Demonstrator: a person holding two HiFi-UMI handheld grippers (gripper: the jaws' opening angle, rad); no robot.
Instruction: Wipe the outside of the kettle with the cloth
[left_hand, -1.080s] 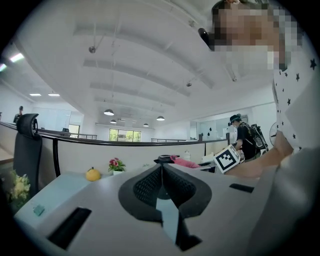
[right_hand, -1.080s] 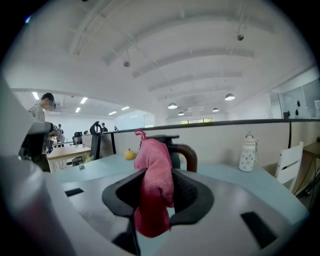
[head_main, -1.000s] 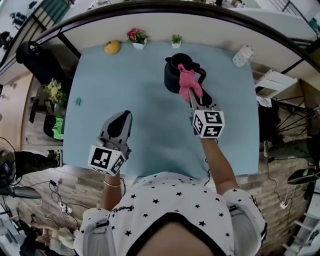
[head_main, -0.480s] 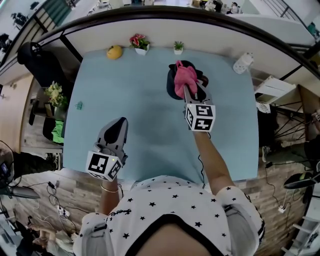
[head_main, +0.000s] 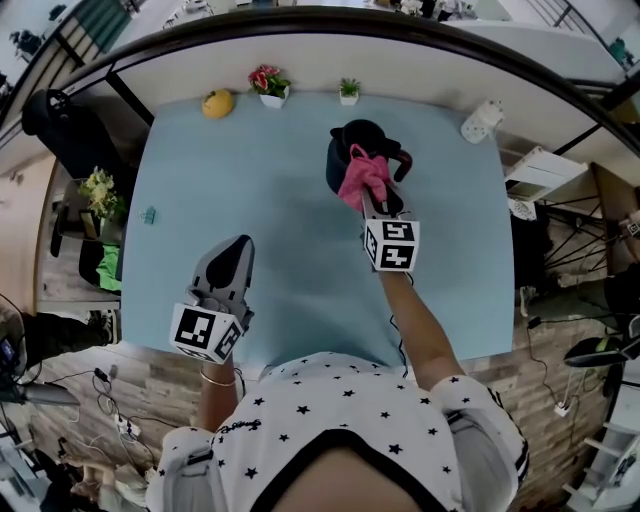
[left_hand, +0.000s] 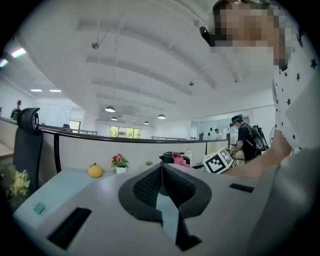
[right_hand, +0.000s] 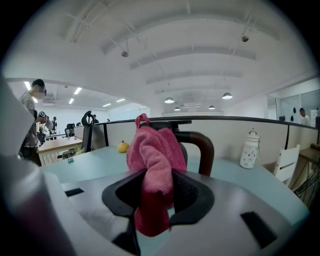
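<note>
Overhead, the head view shows the kettle (head_main: 352, 143) standing upright toward the far side of the blue table (head_main: 250, 180), with its handle to the right. The right gripper (head_main: 368, 198) reaches to its near side and carries the pink cloth (head_main: 358, 176), which overlaps the kettle's near wall. Actual contact cannot be confirmed from this angle. The left gripper (head_main: 238, 250) rests low near the front edge of the table, well apart from the kettle.

Left gripper view: the jaws are pressed together at the tips with nothing between them. The kettle (left_hand: 169, 158) and cloth (left_hand: 179, 160) appear small in the distance.

Right gripper view: the jaws pinch a bunched fold of the cloth (right_hand: 152, 157). One end stands up above the jaws and the other hangs below them. The curved handle (right_hand: 205, 149) rises just behind and to the right.

Handling assessment:
- The cloth is judged soft, light and limp. A firm pinch on a gathered fold, as at present, suits it; a loose edge would likely slip free under rubbing.
- The kettle is judged rigid and smooth-walled, and possibly light if empty. Wiping pressure could slide or tip it.
- The handle is the probable place to steady the kettle with the free gripper.
</note>
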